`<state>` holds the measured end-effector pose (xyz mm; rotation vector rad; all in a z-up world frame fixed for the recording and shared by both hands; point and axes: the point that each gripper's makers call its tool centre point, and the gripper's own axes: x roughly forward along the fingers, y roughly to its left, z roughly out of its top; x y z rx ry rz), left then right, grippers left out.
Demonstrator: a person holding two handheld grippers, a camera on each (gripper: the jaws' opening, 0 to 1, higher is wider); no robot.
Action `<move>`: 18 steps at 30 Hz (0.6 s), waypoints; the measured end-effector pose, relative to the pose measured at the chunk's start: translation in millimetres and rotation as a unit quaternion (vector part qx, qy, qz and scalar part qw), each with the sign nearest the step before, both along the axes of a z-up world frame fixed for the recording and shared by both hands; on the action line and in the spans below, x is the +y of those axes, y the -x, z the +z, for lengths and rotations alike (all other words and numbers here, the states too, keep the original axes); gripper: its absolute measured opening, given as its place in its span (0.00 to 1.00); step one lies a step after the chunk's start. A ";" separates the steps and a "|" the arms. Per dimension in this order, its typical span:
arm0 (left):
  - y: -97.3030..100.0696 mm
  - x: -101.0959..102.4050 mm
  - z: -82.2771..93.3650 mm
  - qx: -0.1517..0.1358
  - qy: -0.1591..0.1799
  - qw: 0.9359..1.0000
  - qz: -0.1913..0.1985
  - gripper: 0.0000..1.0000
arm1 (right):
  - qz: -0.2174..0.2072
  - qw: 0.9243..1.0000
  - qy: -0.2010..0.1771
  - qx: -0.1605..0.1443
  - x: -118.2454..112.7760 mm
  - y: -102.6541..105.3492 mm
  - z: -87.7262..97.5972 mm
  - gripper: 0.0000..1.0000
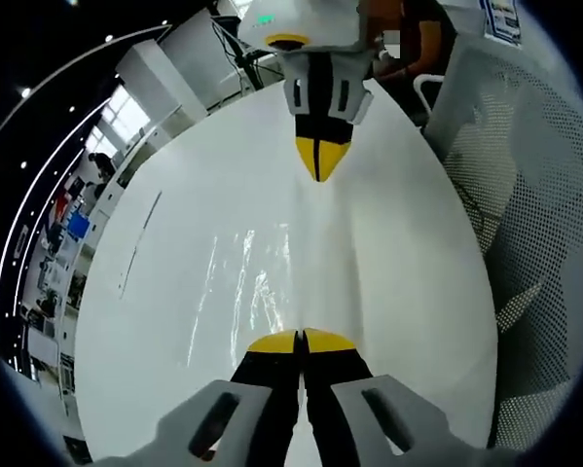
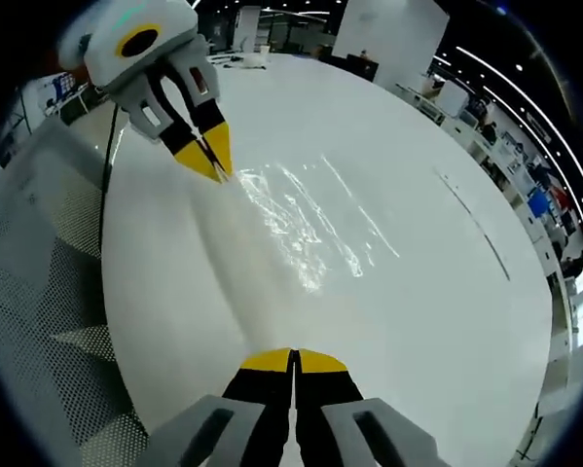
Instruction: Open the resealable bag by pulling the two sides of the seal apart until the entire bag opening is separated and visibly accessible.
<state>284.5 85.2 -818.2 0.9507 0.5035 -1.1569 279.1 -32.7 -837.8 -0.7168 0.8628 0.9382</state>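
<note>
A wide white table (image 1: 174, 321) carries a clear, glossy resealable plastic bag (image 1: 262, 282), stretched flat between both tools; nothing can be made out inside it. The left gripper (image 1: 301, 341) is clenched on one bag edge, the right gripper (image 2: 293, 358) on the opposite edge. The seal itself is hard to discern.

A wide white surface (image 1: 388, 282) spreads across both views, glossy under overhead light. A perforated white mesh chair (image 1: 529, 195) stands at its right edge. Far off, long ceiling light strips (image 2: 525, 83) run above cluttered desks (image 2: 549, 209) and white partitions (image 2: 383, 29).
</note>
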 end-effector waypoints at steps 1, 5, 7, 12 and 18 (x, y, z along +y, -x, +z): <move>-0.1 -1.4 0.7 -0.005 -0.003 1.000 -0.008 0.00 | -0.001 1.000 -0.004 -0.001 1.9 -0.7 2.2 0.00; -2.3 -4.7 1.3 -0.015 -0.007 1.000 -0.017 0.00 | 0.008 1.000 -0.026 -0.013 10.7 -4.4 12.7 0.00; -3.2 -5.7 0.0 -0.018 -0.012 1.000 -0.023 0.00 | 0.013 0.999 -0.030 -0.017 13.0 -5.5 15.4 0.00; -4.4 -7.5 -0.9 -0.024 -0.017 0.999 -0.034 0.00 | 0.020 0.999 -0.040 -0.017 18.3 -5.4 18.0 0.06; -8.6 -8.7 0.2 -0.028 -0.016 0.999 -0.036 0.00 | 0.026 0.998 -0.046 -0.017 23.0 -4.5 21.2 0.09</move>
